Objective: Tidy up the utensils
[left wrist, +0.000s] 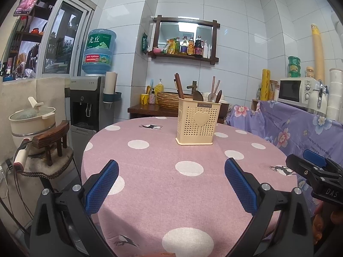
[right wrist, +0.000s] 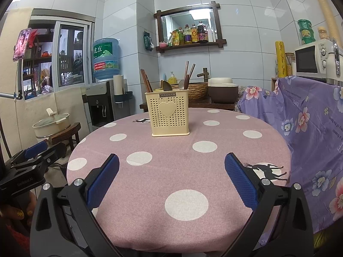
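A cream perforated utensil holder (left wrist: 197, 123) (right wrist: 169, 114) with a heart on its front stands upright toward the far side of a round table with a pink polka-dot cloth (left wrist: 163, 167) (right wrist: 171, 167). Brown chopsticks (left wrist: 179, 85) (right wrist: 146, 82) and wooden spoons (left wrist: 215, 93) (right wrist: 186, 79) stand in it. My left gripper (left wrist: 171, 177) is open and empty over the table's near edge. My right gripper (right wrist: 171, 173) is open and empty, also near the front edge. Each gripper shows at the side of the other's view, the right one (left wrist: 315, 169) and the left one (right wrist: 34, 156).
A purple floral cloth (left wrist: 289, 128) (right wrist: 310, 128) covers furniture right of the table, with a microwave (left wrist: 297, 90) (right wrist: 313, 59) behind. A stool (left wrist: 53, 145), a pot (left wrist: 32, 117) and a water dispenser (left wrist: 90, 100) stand at left. A wooden counter with a basket (right wrist: 193, 88) lies behind.
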Demonstrator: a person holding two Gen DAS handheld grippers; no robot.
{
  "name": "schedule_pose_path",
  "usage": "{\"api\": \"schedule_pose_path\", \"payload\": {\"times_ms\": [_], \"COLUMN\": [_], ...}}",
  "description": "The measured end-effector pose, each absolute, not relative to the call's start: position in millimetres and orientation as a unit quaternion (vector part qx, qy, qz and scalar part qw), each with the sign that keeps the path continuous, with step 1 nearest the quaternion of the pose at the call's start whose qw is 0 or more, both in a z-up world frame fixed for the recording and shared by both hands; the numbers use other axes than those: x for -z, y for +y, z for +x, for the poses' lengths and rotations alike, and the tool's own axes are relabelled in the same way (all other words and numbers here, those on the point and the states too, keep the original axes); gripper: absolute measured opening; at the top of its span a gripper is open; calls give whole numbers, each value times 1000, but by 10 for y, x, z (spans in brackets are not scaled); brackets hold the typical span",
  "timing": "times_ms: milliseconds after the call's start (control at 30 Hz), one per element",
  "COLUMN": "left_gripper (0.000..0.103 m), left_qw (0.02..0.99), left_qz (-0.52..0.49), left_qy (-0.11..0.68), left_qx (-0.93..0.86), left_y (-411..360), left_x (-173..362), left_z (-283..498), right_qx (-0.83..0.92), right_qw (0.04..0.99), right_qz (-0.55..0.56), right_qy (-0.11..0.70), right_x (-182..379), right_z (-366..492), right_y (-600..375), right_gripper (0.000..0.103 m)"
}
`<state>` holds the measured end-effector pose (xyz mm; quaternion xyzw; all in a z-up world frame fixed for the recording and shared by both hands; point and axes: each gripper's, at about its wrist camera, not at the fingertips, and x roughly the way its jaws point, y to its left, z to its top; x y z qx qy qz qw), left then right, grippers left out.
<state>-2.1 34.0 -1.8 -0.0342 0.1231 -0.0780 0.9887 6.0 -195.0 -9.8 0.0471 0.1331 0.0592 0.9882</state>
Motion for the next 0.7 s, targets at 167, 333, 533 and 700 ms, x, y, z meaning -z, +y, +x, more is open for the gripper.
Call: {"api": "schedule_pose_path", "payload": {"times_ms": [167,333,533,700], "left_gripper": [98,98,98,98], "left_qw": [988,987,987,986], "left_qz": [-40,-39,-40,-41], "left_qy": [128,129,134,141], "left_qx": [81,84,82,80], "left_y": [361,357,348,350], "left_x": [44,45,43,52], "left_z": [-17,-26,-24,-12], "right_qx": [-59,-59,-59,-59], "right_qw": [988,988,987,987], "right_qz": [48,48,47,48], "right_qy": [136,137,139,140], "right_x": [123,131,139,145], "right_z": [63,67,66,71], "right_y": [-1956,-1964,-1963,-1964], "right_gripper": [97,97,97,97]}}
